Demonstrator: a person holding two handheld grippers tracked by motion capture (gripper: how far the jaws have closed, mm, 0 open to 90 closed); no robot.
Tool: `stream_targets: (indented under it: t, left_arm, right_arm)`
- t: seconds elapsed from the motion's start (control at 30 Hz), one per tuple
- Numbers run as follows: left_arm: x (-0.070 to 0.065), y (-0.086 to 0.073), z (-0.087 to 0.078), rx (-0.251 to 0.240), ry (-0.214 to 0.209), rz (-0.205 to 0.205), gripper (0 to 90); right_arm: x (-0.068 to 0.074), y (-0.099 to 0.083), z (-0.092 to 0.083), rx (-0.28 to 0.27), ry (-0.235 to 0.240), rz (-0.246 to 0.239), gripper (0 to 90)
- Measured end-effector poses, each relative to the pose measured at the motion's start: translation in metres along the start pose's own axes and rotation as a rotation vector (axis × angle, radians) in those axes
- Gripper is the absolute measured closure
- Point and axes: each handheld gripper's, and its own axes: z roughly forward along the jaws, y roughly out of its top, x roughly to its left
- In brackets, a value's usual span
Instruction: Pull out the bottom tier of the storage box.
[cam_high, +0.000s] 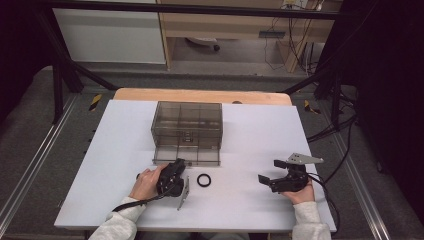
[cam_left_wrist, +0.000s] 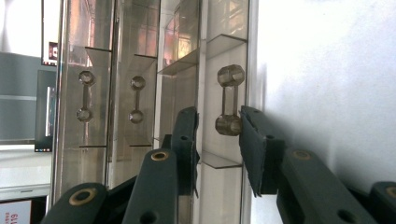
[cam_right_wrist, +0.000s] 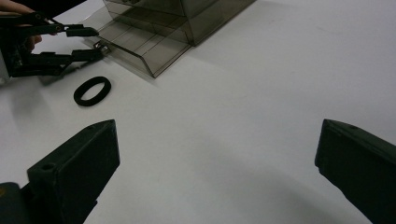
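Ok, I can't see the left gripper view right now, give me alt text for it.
The left gripper, turned on its side, has its two black jaws either side of the handle of the smoky clear drawer unit's bottom drawer, apparently touching it. Two more drawer handles show farther off; white table beside.

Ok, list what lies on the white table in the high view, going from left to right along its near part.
Left gripper at the drawer front → black ring → right gripper.
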Motion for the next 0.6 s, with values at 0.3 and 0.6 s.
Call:
stream_targets:
  t: [0.3, 0.6]
  left_arm:
    - [0.0038, 0.0008, -0.0009, 0.011, -0.028, -0.025, 66.3]
    - [0.0093, 0.0005, -0.0027, 0.016, -0.075, -0.073, 61.0]
  right_arm:
    - [0.0000, 0.0000, 0.0000, 0.001, 0.000, 0.000, 0.4]
    - [0.0001, 0.0000, 0.0001, 0.001, 0.001, 0.002, 0.4]
